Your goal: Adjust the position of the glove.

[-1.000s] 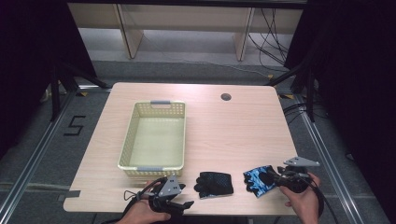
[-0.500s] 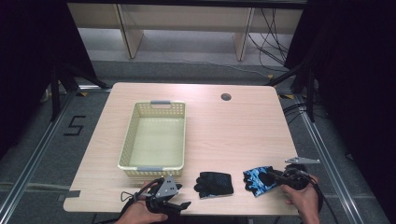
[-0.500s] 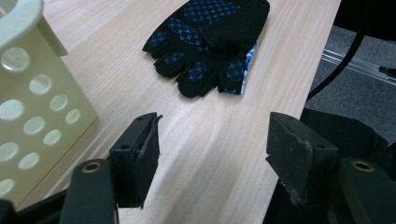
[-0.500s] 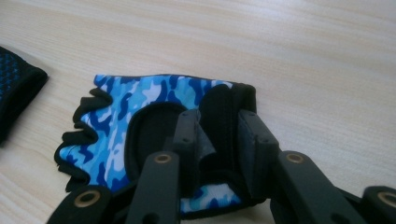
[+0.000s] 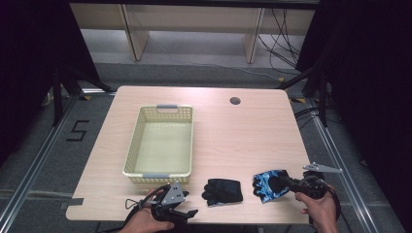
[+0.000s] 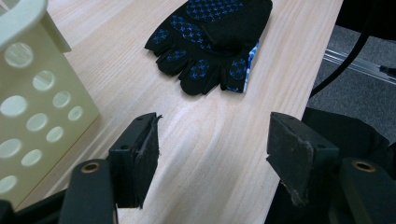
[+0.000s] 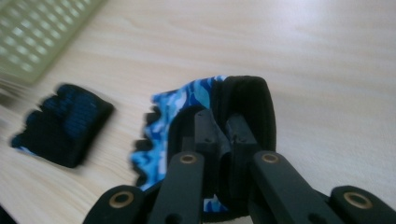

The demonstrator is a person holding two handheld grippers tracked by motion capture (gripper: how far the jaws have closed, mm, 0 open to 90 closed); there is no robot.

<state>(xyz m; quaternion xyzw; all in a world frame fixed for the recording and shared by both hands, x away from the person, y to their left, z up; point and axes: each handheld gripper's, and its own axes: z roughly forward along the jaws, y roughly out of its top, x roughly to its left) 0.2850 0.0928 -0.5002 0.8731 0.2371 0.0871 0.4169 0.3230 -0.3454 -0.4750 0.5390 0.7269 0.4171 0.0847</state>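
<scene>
a: which step is this?

b: the pick-up, i'd judge. the right gripper (image 7: 219,140) has its jaws pinched on the cuff of the blue camouflage fabric glove (image 5: 268,184), which lies flat on the pale wooden table (image 5: 243,131).

a: and the left gripper (image 6: 212,149)?

b: jaws wide apart, holding nothing; the black dotted-palm glove (image 6: 210,42) lies just ahead of it, the cream perforated plastic basket (image 6: 32,93) beside its left jaw.

a: next?

b: probably lifting the blue glove clear and carrying it ahead-left to the basket.
</scene>
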